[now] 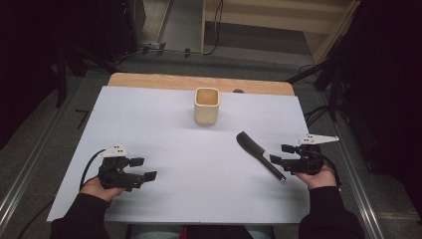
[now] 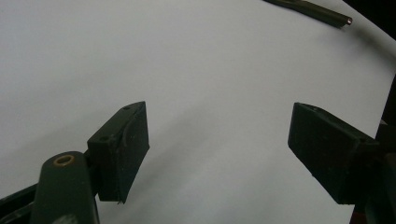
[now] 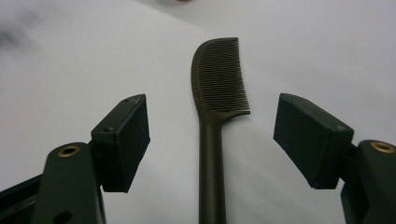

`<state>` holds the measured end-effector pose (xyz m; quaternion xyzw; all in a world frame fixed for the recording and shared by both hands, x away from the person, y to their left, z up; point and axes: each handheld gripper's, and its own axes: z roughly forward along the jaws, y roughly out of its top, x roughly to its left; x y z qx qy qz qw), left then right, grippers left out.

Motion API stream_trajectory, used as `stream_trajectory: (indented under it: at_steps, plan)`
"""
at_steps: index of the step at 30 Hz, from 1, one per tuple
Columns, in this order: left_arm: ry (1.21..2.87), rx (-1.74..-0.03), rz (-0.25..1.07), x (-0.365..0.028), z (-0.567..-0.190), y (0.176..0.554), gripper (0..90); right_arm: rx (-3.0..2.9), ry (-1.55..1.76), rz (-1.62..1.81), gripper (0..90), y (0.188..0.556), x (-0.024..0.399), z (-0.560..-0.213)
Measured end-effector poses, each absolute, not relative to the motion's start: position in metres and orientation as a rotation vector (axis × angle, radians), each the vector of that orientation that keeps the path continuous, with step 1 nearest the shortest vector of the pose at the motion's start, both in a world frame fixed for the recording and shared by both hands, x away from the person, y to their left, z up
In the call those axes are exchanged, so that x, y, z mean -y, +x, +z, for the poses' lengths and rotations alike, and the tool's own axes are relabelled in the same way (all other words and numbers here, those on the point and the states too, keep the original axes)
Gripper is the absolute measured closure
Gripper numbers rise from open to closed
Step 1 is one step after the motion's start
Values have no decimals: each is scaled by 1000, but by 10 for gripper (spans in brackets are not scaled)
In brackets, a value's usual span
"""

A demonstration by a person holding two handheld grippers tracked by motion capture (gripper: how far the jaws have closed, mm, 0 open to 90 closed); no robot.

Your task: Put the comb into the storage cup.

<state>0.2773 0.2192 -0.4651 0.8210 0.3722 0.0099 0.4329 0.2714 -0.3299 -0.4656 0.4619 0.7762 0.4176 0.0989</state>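
With the right gripper (image 3: 212, 140) spread wide astride the slim handle of the dark plastic comb (image 3: 218, 93), which lay flat on the white bench (image 1: 164, 129) near the beige square cup (image 1: 206, 106), a low, centred, square closing was judged best, the left gripper (image 2: 217, 144) waiting wide and empty.

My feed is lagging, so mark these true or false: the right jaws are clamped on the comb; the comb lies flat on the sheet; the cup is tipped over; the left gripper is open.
1. The right gripper is clamped on the comb: false, its jaws stand open either side of the handle.
2. The comb lies flat on the white sheet: true.
3. The cup is tipped over: false, it stands upright.
4. The left gripper is open: true.
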Motion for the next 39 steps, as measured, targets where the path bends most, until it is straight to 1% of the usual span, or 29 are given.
stream_trajectory:
  at_steps: [12,32,39]
  plan:
    - [2036,-935,35,-221,-464,278,212,-2305,1371,1193,253,267,328,-475]
    - [2037,-905,9,-208,-463,296,212,-2314,1418,1128,273,255,326,-500]
    - [2025,-910,-2,-206,-462,300,212,-2334,1440,1088,305,253,327,-510]
